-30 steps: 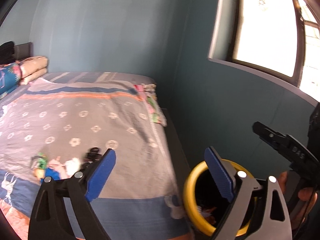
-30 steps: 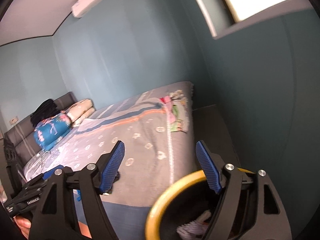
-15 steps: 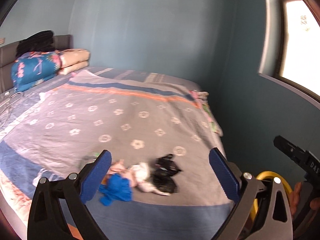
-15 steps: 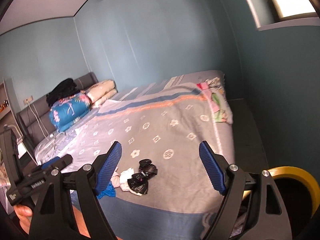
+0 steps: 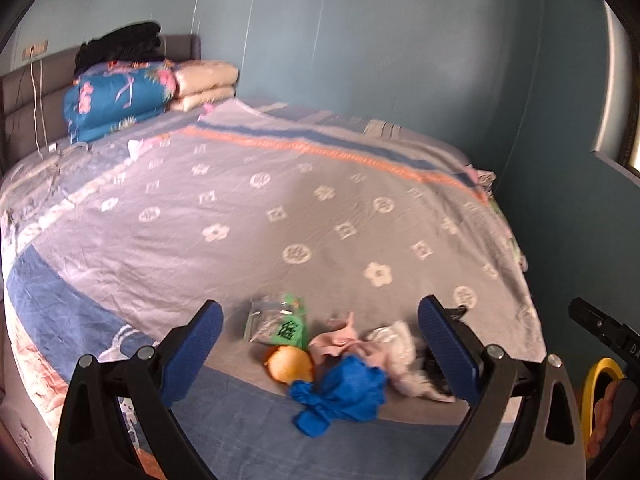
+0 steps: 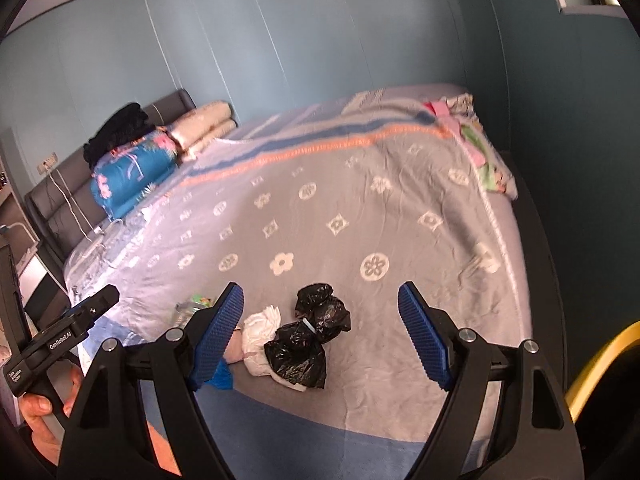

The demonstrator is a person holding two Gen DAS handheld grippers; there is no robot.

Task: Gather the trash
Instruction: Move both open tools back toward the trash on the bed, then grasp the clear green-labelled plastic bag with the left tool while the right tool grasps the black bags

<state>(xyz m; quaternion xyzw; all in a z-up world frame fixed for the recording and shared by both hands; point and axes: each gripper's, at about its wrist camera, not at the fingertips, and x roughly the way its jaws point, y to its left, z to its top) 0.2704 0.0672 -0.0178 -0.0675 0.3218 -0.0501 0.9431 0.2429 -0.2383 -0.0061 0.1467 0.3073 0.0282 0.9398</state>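
Observation:
A heap of trash lies near the bed's front edge: a blue glove (image 5: 340, 394), an orange lump (image 5: 289, 365), a green and clear wrapper (image 5: 278, 322), pink and white crumpled paper (image 5: 376, 344) and black plastic bags (image 6: 310, 336). The white paper (image 6: 260, 330) also shows in the right wrist view. My left gripper (image 5: 320, 350) is open and empty, hovering just in front of the heap. My right gripper (image 6: 320, 338) is open and empty, with the black bags between its jaws in view. A yellow-rimmed bin (image 5: 596, 384) stands on the floor at the right, also seen in the right wrist view (image 6: 600, 364).
The bed (image 5: 240, 208) has a grey flowered blanket. Folded quilts and pillows (image 5: 132, 92) are stacked at the headboard. Small clothes (image 6: 476, 144) lie along the bed's far right edge. A teal wall (image 5: 400, 40) runs behind and to the right.
Both grippers swung left from the yellow bin toward the bed and closer to the trash heap. The bin has slid to the right edge of both views.

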